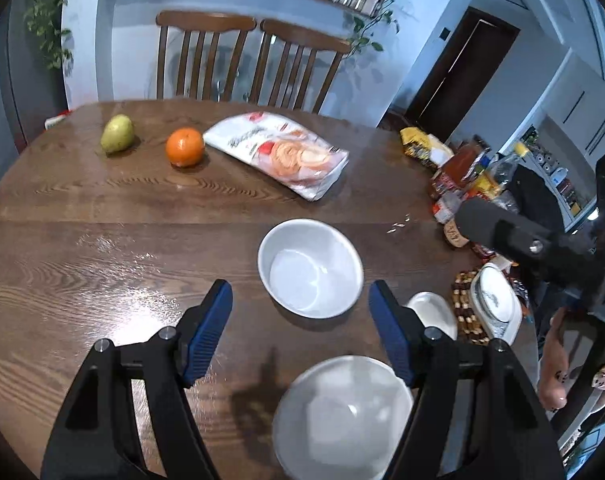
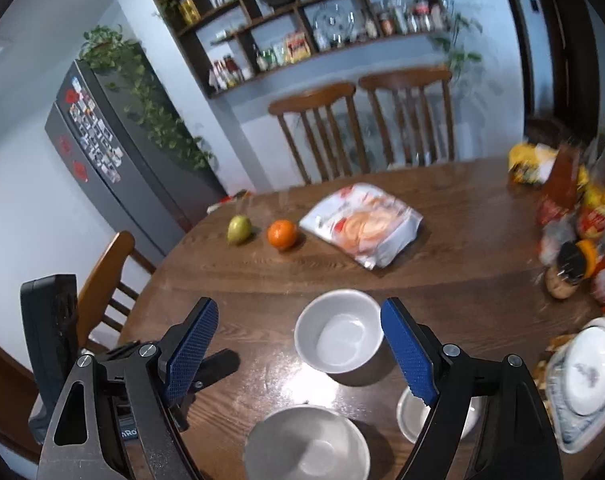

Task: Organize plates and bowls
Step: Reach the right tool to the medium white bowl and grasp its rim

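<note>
On the wooden worktop (image 1: 102,248) in front of you, a bag of bread (image 1: 278,154) lies at the far side beside an orange (image 1: 184,147) and a pear (image 1: 117,133). A patterned plate (image 2: 586,380) sits at the right edge. Two white bowls stand apart: the near bowl (image 1: 342,416) below your left gripper (image 1: 300,312), the middle bowl (image 2: 338,330) between the wide, empty jaws of your right gripper (image 2: 298,336). Your left jaws are wide and empty too. A small bowl (image 2: 416,414) sits just right.
</note>
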